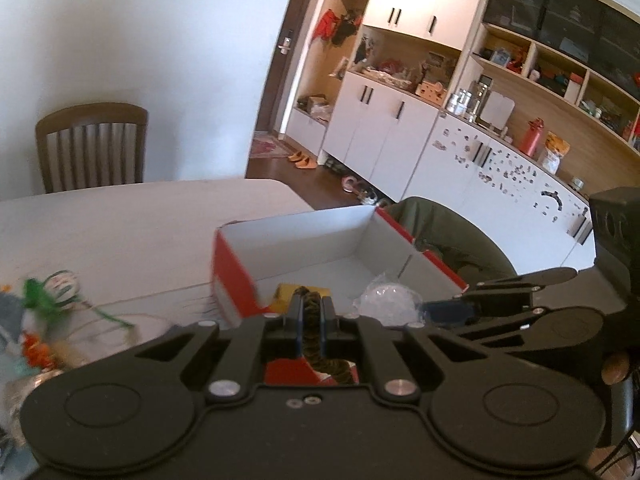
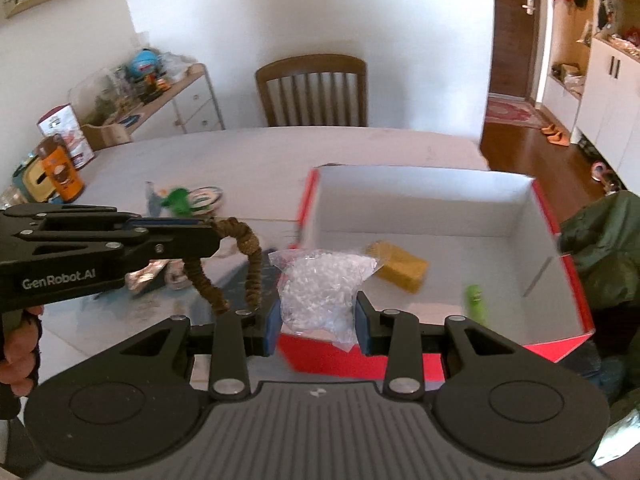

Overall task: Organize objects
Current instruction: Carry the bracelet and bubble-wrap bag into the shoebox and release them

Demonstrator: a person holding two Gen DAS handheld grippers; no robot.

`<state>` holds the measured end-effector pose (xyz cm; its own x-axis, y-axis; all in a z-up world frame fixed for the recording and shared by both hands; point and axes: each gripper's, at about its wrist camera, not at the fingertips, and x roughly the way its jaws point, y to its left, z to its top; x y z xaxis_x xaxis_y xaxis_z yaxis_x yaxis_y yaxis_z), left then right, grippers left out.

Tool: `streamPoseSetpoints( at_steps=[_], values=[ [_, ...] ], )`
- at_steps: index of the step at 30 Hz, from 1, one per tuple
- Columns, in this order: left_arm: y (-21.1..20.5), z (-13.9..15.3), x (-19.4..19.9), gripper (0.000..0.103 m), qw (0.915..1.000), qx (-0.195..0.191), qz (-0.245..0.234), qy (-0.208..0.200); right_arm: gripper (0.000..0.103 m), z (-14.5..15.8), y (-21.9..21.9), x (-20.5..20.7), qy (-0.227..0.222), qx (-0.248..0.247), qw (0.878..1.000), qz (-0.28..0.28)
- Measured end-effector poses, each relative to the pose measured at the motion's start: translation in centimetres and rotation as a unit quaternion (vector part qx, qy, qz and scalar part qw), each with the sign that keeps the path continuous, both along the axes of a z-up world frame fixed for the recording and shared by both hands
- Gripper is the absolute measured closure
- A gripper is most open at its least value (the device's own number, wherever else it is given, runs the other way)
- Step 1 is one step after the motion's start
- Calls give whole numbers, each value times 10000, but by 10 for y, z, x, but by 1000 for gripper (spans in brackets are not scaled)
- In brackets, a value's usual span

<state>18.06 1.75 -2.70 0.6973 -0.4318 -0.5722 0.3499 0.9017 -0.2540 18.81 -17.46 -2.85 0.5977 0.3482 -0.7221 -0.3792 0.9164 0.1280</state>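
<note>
While the left gripper (image 1: 310, 322) clamps a brown braided cord (image 2: 244, 258) and the right gripper (image 2: 318, 326) pinches a clear plastic bag (image 2: 320, 286) above the red box's (image 2: 552, 216) near wall, dropping both inside likely comes next.

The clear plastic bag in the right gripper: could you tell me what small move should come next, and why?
Probably carry the right gripper a little forward over the red box's near wall and release. It is shut on the clear bag, which hangs at the near edge; a yellow block already lies inside.
</note>
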Motion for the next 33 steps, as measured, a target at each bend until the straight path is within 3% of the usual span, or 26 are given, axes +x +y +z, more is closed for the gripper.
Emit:
streamPoseSetpoints(
  at_steps=[17, 33],
  values=[
    [-87, -30, 63, 97, 9990, 314, -233, 237, 67, -29, -81, 88, 216, -398, 9985, -295],
    [-120, -85, 114, 97, 9934, 538, -219, 987, 67, -86, -74, 166, 759, -886, 9931, -75]
  ],
)
